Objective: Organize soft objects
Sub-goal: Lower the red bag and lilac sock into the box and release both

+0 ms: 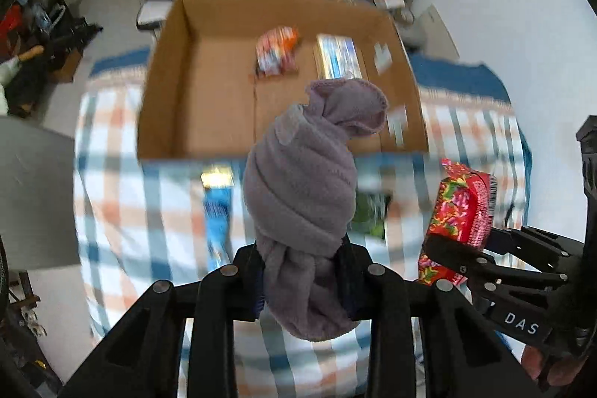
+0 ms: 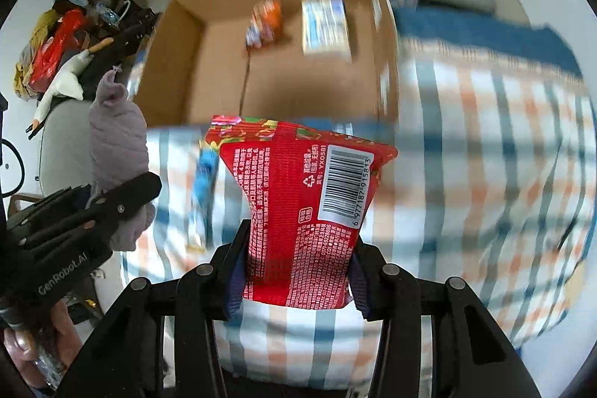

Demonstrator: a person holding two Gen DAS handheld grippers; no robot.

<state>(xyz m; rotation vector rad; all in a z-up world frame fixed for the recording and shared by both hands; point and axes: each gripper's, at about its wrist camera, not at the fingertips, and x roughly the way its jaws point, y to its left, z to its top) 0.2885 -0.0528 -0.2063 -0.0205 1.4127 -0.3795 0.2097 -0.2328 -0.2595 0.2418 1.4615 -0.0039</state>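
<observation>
Left gripper (image 1: 302, 280): jaws pinch the lower end of a knotted grey towel (image 1: 302, 189), which stands up clear of the plaid cloth (image 1: 112, 211), just short of the near wall of the box (image 1: 168, 69). The grip sits below the knot, apparently so the bundle keeps its shape in carriage.

Right gripper (image 2: 296, 280): jaws squeeze the bottom of a red pack (image 2: 302, 193), barcode side to the camera, likewise raised just short of the box's near wall. The wrapper is visibly waisted between the pads, so the contents are soft.

Inside the box, toward its far wall: an orange packet (image 1: 278, 53) and a pale blue pack (image 1: 337, 56), side by side and apart. A blue packet (image 1: 216, 215) lies on the cloth in front of the box; something green lies there too, mostly hidden.

Judgement: both items are held high to clear the rim for deposit. The background is blurred, so finer detail cannot be told.
</observation>
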